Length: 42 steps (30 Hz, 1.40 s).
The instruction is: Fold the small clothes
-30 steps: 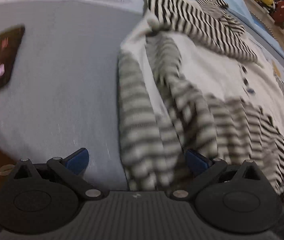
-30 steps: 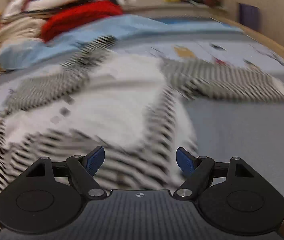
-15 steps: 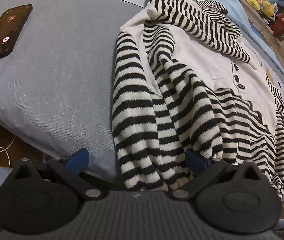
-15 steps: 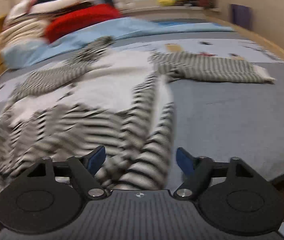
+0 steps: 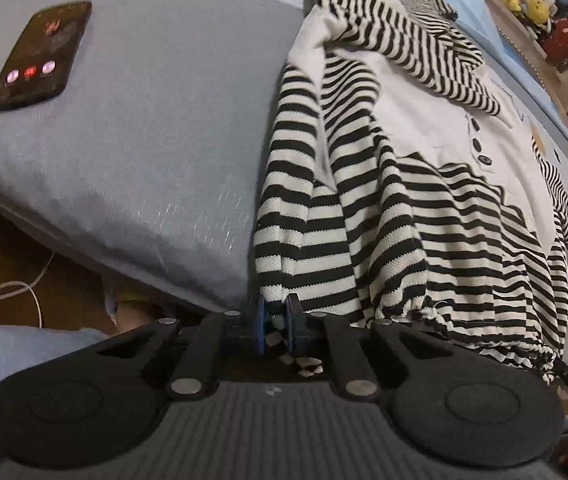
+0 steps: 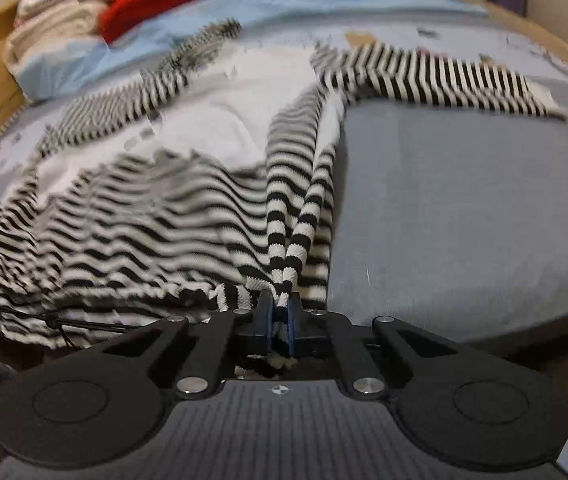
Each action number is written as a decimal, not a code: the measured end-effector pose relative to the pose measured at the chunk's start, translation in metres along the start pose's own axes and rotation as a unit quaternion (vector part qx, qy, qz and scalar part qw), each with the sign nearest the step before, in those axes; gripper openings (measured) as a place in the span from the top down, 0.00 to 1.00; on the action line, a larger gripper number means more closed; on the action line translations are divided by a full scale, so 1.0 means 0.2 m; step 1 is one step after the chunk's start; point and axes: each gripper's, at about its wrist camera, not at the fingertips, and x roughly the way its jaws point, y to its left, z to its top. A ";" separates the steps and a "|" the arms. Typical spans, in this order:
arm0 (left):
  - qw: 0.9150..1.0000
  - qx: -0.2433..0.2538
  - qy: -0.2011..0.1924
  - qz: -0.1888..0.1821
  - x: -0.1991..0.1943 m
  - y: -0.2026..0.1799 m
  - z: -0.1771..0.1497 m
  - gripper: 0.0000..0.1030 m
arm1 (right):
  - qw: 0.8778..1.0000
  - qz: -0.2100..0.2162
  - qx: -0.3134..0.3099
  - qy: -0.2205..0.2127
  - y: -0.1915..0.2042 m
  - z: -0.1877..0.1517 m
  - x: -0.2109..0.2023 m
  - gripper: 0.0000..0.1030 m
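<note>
Because the striped sweater lies spread across the grey bed with its hem hanging over the near edge, each bottom corner is easy to pinch from below. Far left, a phone lies face up on the bedding, well apart from the garment, likely parked out of the fold's way. Next comes the left gripper, whose jaws have just been closing and are now clamped on the hem's left corner, a fold of striped knit caught between the blue pads. Further right, the right gripper has likewise just been closing and now pinches the opposite hem corner, bunching the fabric into ridges. Holding both corners probably sets up lifting the hem toward the collar. One sleeve stretches out to the right, not yet tucked.
</note>
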 end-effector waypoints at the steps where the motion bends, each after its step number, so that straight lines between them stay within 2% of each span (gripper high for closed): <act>1: 1.000 -0.006 -0.003 -0.010 0.00 0.01 0.00 0.83 | 1.000 -0.006 -0.013 0.001 0.02 -0.01 0.01 0.94; 3: 0.999 -0.009 -0.011 -0.034 -0.01 0.02 0.00 0.75 | 1.000 -0.009 -0.024 0.001 0.05 -0.01 0.03 0.92; 4: 0.999 -0.009 -0.018 -0.040 -0.03 0.03 0.00 0.62 | 1.000 -0.008 -0.029 -0.002 0.05 -0.02 0.02 0.86; 5: 0.999 -0.009 -0.024 -0.048 -0.05 0.03 0.00 0.48 | 1.000 -0.003 -0.028 -0.007 0.05 -0.01 0.01 0.77; 6: 0.998 -0.011 -0.029 -0.055 -0.07 0.02 0.01 0.41 | 1.000 0.004 -0.023 -0.018 0.05 0.00 -0.02 0.69; 7: 0.997 -0.012 -0.031 -0.062 -0.10 0.01 0.03 0.35 | 0.999 0.008 -0.018 -0.028 0.04 0.02 -0.05 0.50; 8: 0.997 -0.008 -0.034 -0.066 -0.13 -0.01 0.06 0.35 | 0.999 0.011 -0.012 -0.044 0.04 0.04 -0.09 0.37; 9: 0.997 0.000 -0.041 -0.069 -0.16 -0.03 0.08 0.32 | 0.998 0.014 -0.002 -0.064 0.02 0.07 -0.14 0.34; 11: 0.996 0.011 -0.059 -0.068 -0.22 -0.11 0.14 0.16 | 0.994 0.032 0.030 -0.105 -0.02 0.15 -0.24 0.30; 14: 0.993 0.020 -0.098 -0.066 -0.30 -0.20 0.26 0.07 | 0.983 0.053 0.093 -0.149 -0.12 0.28 -0.33 0.24; 16: 0.991 0.022 -0.115 -0.061 -0.32 -0.27 0.36 0.03 | 0.975 0.042 0.133 -0.176 -0.20 0.38 -0.34 0.23; 20: 0.989 0.004 -0.141 -0.055 -0.25 -0.37 0.55 0.02 | 0.950 -0.011 0.233 -0.206 -0.40 0.55 -0.25 0.19; 24: 0.990 -0.025 -0.134 -0.044 -0.09 -0.40 0.75 0.02 | 0.908 -0.045 0.360 -0.212 -0.69 0.66 -0.07 0.19; 27: 0.992 -0.015 -0.120 -0.024 0.05 -0.43 0.86 0.02 | 0.877 -0.065 0.431 -0.203 -0.90 0.70 0.10 0.19; 28: 0.993 -0.011 -0.117 -0.018 0.09 -0.44 0.88 0.02 | 0.871 -0.077 0.442 -0.200 -0.94 0.70 0.15 0.19; 32: 0.995 -0.008 -0.102 0.000 0.23 -0.44 0.95 0.02 | 0.862 -0.126 0.450 -0.194 -1.10 0.75 0.35 0.19; 36: 0.994 0.005 -0.104 0.011 0.28 -0.45 1.04 0.02 | 0.846 -0.156 0.475 -0.185 -1.28 0.80 0.51 0.17; 38: 0.995 -0.008 -0.097 0.016 0.30 -0.42 1.07 0.02 | 0.849 -0.159 0.463 -0.199 -1.34 0.85 0.55 0.12; 40: 0.996 -0.026 -0.085 0.009 0.33 -0.39 1.10 0.02 | 0.855 -0.169 0.451 -0.192 -1.38 0.92 0.59 0.11; 42: 0.996 -0.041 -0.083 0.013 0.35 -0.37 1.12 0.02 | 0.850 -0.182 0.454 -0.195 -1.41 0.96 0.62 0.13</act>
